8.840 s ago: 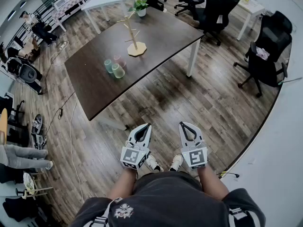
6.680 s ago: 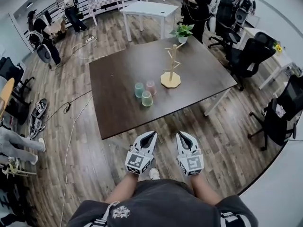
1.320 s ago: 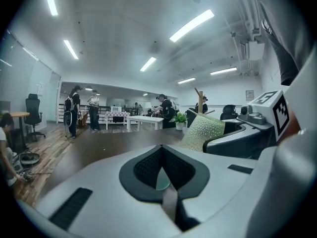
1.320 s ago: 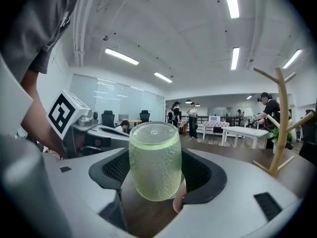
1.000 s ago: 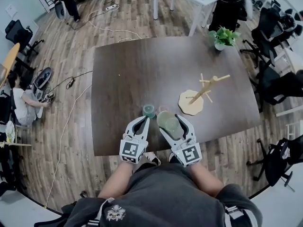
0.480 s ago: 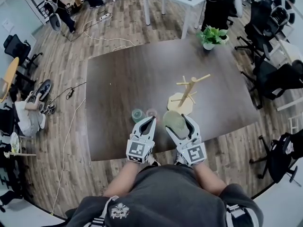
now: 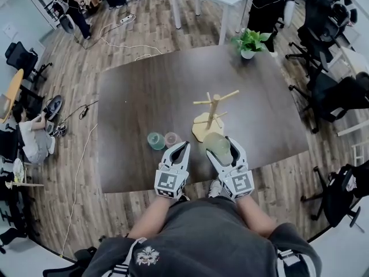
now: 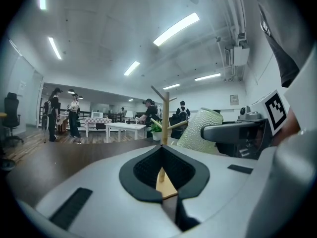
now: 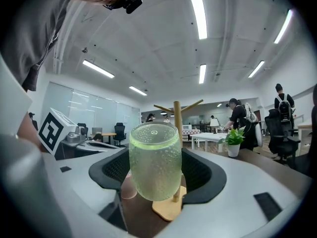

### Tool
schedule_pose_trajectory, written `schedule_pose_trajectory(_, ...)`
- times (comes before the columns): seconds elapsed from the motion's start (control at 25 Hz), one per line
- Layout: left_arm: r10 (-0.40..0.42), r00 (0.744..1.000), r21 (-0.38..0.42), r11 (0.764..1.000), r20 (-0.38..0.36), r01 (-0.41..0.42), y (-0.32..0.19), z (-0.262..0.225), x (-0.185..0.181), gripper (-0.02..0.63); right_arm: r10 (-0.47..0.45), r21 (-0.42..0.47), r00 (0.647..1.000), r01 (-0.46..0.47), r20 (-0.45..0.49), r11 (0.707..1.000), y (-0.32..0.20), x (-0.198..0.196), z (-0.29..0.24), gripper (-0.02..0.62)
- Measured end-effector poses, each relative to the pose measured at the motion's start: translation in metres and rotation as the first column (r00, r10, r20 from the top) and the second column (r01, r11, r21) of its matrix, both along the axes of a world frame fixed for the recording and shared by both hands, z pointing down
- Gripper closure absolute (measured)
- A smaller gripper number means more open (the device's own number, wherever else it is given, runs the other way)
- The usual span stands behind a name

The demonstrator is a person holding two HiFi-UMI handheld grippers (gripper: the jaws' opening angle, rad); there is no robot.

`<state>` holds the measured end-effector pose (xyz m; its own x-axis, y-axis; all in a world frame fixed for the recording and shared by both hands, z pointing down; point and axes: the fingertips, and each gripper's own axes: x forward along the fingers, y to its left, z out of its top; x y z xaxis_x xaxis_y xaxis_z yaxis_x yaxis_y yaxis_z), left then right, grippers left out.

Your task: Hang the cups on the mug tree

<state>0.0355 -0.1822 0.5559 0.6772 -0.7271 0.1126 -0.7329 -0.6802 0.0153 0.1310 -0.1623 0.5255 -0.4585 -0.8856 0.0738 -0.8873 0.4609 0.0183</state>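
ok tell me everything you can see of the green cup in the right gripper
The green cup is pale green and see-through, with a pebbled surface, and looks like plastic or glass. No handle shows. It stands roughly upright, its wider end up, clamped between the dark pads of the right gripper, which touch its sides. It is held above the near edge of the table, just in front of the wooden mug tree, and hangs on no peg.

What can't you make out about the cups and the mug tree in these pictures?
Handle on the green cup, if any: the right gripper view shows none, and the cup hides its own far side.
Lower pegs of the mug tree: in the right gripper view they are behind the green cup.
Handles on the pink cup and teal cup: too small to tell in the head view.
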Motion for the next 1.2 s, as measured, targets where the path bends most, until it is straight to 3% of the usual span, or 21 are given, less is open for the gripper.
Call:
schedule_pose_trajectory(0.36,-0.102,0.995,-0.037,0.994,-0.001,0.102,-0.010,0.011,0.031,0.598,0.020,-0.013,0.999,-0.019,0.033,1.000,-0.025,0.061,-0.001,0.259)
schedule_pose_trajectory(0.64,-0.153,0.988,-0.044,0.987,-0.007,0.153,-0.018,0.015,0.041,0.598,-0.014,-0.012,0.999,0.014,0.047,1.000,-0.052,0.080,-0.001,0.259)
schedule_pose_trajectory(1.2,-0.234,0.972,-0.047,0.971,0.023,0.235,-0.032,0.025,0.048,0.598,0.014,-0.139,0.982,0.013,0.189,0.990,-0.104,0.107,0.037,0.259)
